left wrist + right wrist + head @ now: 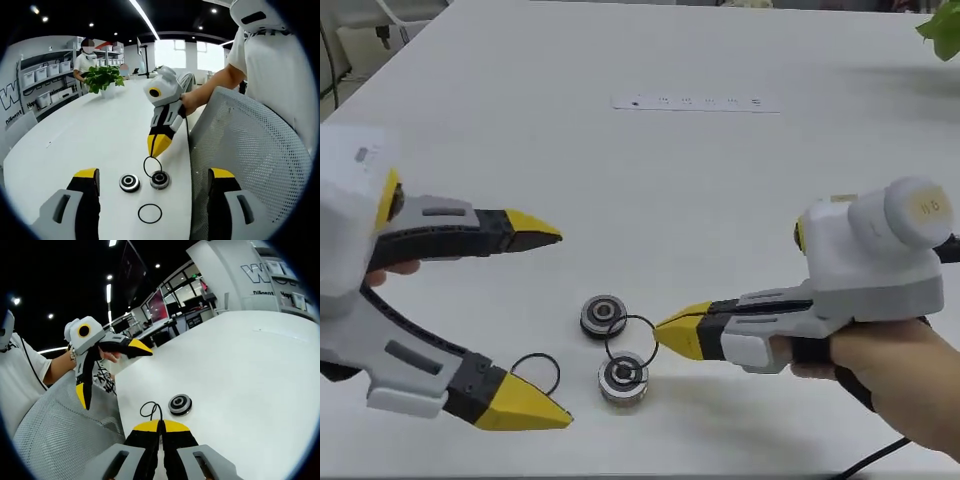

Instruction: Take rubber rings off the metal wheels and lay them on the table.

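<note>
Two claws hang over the white table point(720, 200). The right claw point(662, 330) has its yellow tips pressed together, pinching a thin black rubber ring point(610, 338) that loops out to the left of the tips. The loop's lower part crosses the nearer metal wheel point(623, 378); I cannot tell whether it is hooked on that wheel or merely resting against it. The farther metal wheel point(603, 315) lies flat just beside the loop, close to the nearer one.

The left claw point(565, 328) is spread wide, with one tip up and to the left of the wheels and the other low, near the table's front edge. A loose ring point(535, 372) lies flat on the table just left of the nearer wheel, close to that low tip.

Well beyond the wheels a pale strip point(696, 102) lies across the table. In the left gripper view a potted plant point(102, 77) stands at the table's far end, and a mesh chair back point(250, 165) rises just beside the table.
</note>
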`<state>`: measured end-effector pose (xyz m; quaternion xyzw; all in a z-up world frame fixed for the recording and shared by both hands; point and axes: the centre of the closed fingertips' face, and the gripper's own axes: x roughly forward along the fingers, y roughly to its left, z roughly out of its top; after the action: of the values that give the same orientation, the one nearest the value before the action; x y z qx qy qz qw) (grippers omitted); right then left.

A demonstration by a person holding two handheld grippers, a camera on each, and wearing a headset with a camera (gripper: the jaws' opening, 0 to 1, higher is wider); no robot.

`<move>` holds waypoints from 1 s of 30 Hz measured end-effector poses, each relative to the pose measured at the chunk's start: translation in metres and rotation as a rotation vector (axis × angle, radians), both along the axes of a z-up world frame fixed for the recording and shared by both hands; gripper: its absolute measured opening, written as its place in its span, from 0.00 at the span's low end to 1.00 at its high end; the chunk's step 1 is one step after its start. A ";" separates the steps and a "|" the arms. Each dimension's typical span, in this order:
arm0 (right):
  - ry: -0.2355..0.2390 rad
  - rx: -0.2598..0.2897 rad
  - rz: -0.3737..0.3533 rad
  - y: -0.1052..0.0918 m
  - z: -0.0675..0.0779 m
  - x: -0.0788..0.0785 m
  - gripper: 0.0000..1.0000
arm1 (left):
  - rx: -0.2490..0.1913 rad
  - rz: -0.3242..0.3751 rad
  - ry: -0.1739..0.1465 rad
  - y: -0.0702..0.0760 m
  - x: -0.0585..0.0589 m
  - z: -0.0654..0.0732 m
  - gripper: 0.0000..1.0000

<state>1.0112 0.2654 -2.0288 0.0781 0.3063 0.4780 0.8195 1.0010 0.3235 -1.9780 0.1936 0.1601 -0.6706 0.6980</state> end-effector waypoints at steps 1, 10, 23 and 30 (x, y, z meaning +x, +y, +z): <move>0.001 0.000 0.001 0.000 0.001 0.000 0.00 | -0.003 0.008 0.000 0.003 0.000 0.000 0.88; -0.025 -0.020 0.026 0.000 0.014 -0.004 0.00 | -0.029 0.097 0.011 0.034 0.002 0.001 0.94; -0.089 -0.035 0.101 0.013 0.042 -0.006 0.00 | -0.028 0.216 0.025 0.072 0.000 -0.005 0.99; -0.114 -0.022 0.153 0.025 0.053 -0.010 0.00 | -0.033 0.273 0.040 0.085 -0.002 -0.010 0.99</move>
<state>1.0008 0.2902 -1.9758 0.0183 0.2695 0.5397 0.7973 0.9988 0.4080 -1.9879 0.1452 0.1880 -0.5756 0.7824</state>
